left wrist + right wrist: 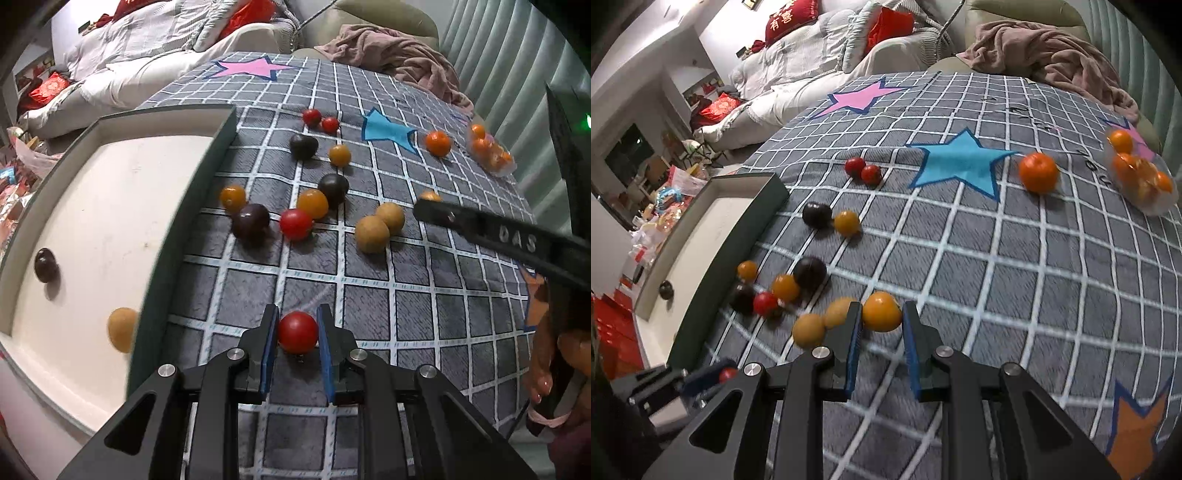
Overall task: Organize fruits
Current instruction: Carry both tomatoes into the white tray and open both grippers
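Observation:
My left gripper [297,325] is shut on a red tomato [297,331], held just above the checked cloth beside the tray [207,177]. The white tray with dark green walls holds a dark plum [45,264] and a tan fruit [122,328]. My right gripper [881,314] has its jaws around a yellow-orange fruit [881,311] lying on the cloth; whether they press on it does not show. Several red, dark, yellow and tan fruits [295,223] lie scattered between the tray and the blue star [960,162].
A loose orange [1038,172] and a clear bag of oranges [1141,177] lie at the far right. A pink blanket [1045,55] is heaped at the back. The tray's wall [738,240] stands left of the fruits. Bedding and clutter lie beyond the left edge.

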